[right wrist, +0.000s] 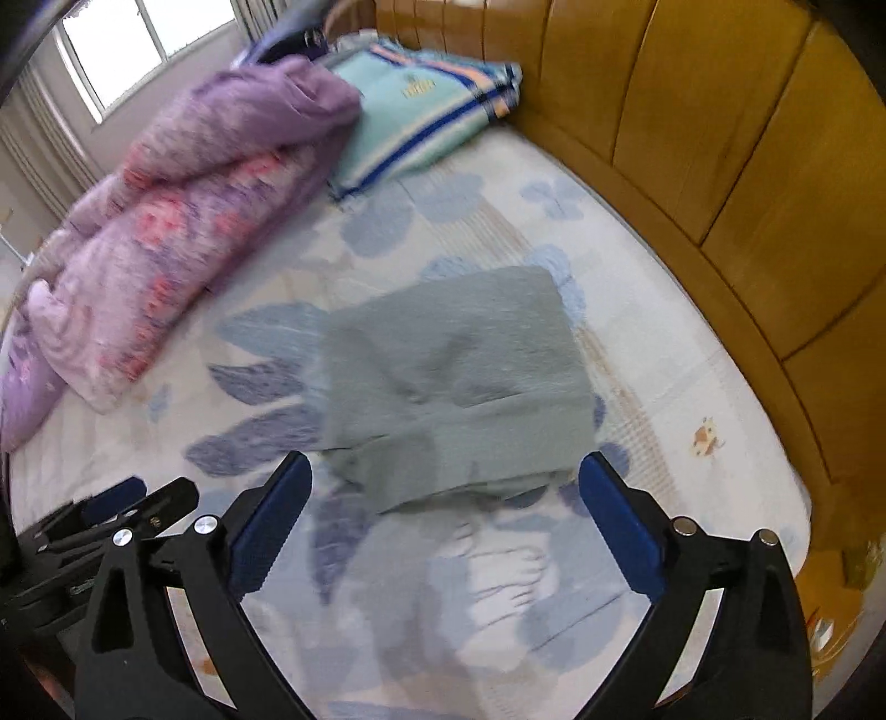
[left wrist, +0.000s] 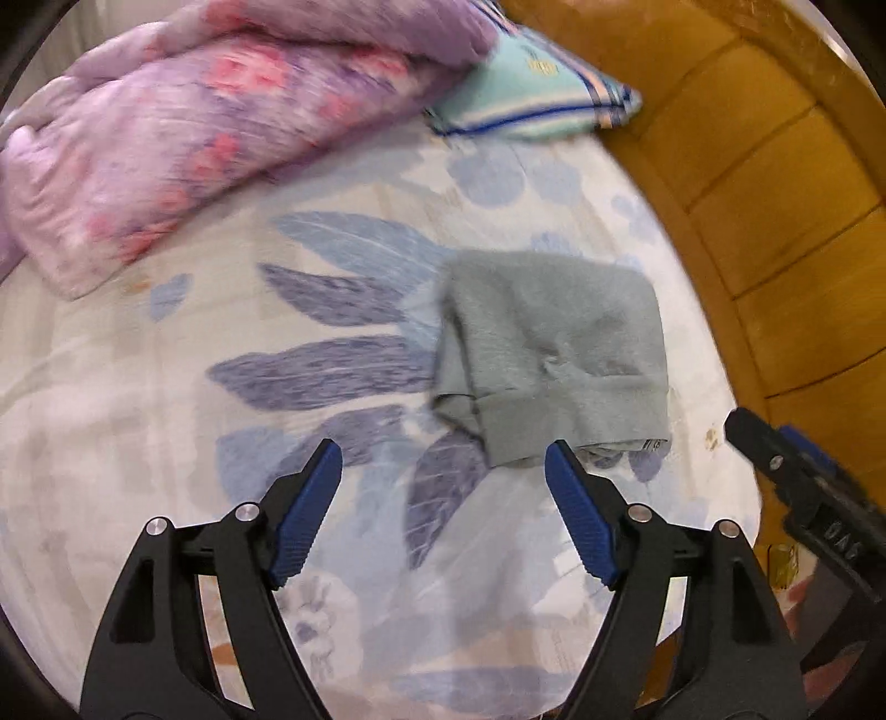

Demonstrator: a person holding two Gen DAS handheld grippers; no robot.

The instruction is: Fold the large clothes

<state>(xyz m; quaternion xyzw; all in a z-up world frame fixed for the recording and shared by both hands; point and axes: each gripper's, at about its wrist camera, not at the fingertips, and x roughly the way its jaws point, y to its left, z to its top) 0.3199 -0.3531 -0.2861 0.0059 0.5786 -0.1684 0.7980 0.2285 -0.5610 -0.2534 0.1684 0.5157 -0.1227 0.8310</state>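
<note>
A grey-green garment [left wrist: 548, 349] lies folded into a compact rectangle on the floral bed sheet [left wrist: 194, 343], its ribbed hem towards me. My left gripper [left wrist: 443, 451] hangs above the sheet, open, with nothing between its blue pads; the garment's near edge lies just beyond its right fingertip. In the right wrist view the same folded garment [right wrist: 459, 376] rests ahead of my right gripper [right wrist: 446, 462], which is open wide and empty, above the cloth's near edge. The other gripper shows at the right edge of the left view and the lower left of the right view.
A rolled purple and pink quilt [right wrist: 183, 221] lies at the left of the bed. A folded teal striped blanket [right wrist: 421, 111] sits at the back by the curved wooden headboard [right wrist: 747, 166]. A window [right wrist: 138, 50] is at the far left.
</note>
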